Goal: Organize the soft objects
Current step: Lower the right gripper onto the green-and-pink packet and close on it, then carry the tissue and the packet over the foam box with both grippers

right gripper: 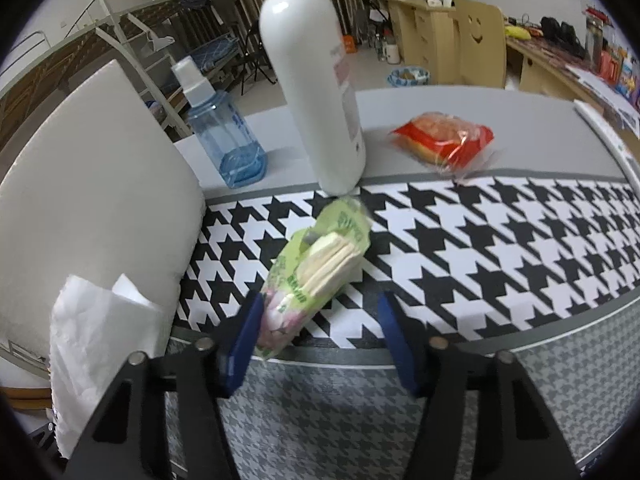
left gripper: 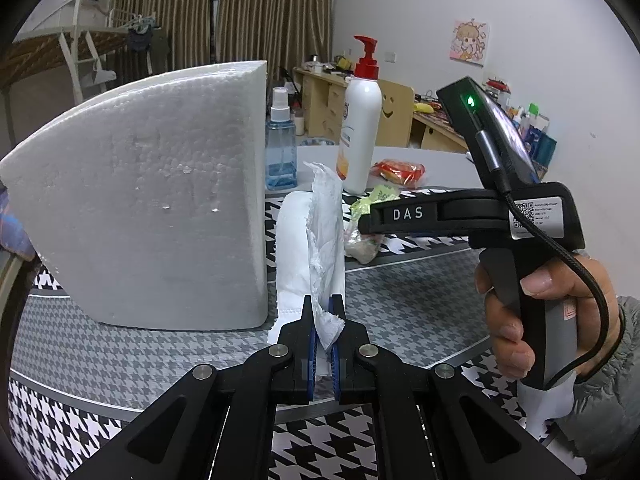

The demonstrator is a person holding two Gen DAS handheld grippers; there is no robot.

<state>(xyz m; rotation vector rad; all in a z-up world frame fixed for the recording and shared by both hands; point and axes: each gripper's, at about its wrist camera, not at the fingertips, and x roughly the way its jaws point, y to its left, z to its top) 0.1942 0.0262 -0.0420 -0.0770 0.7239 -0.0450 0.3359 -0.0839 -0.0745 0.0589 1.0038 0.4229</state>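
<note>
My right gripper (right gripper: pixel 320 340), half-wide, straddles the green tissue pack (right gripper: pixel 316 268) — its long axis runs ahead-right; left gripper (left gripper: pixel 324 344) clamps white tissue (left gripper: pixel 324 240).

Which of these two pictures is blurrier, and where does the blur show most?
Right wrist view: blurrier, smeared on the green tissue pack and the blue-padded right gripper. Left wrist view: sharp, crisp crinkles on the white paper tissue; fisheye bends the white foam block.

A crumpled white tissue (left gripper: pixel 326 216) stands upright beside a white bag (left gripper: pixel 292 256) on the houndstooth worktop (right gripper: pixel 500 248). A green tissue pack (right gripper: pixel 316 264), open and showing cream sheets, lies tilted nearby. A red-wrapped bread packet (right gripper: pixel 444 140) lies flat farther back.
</note>
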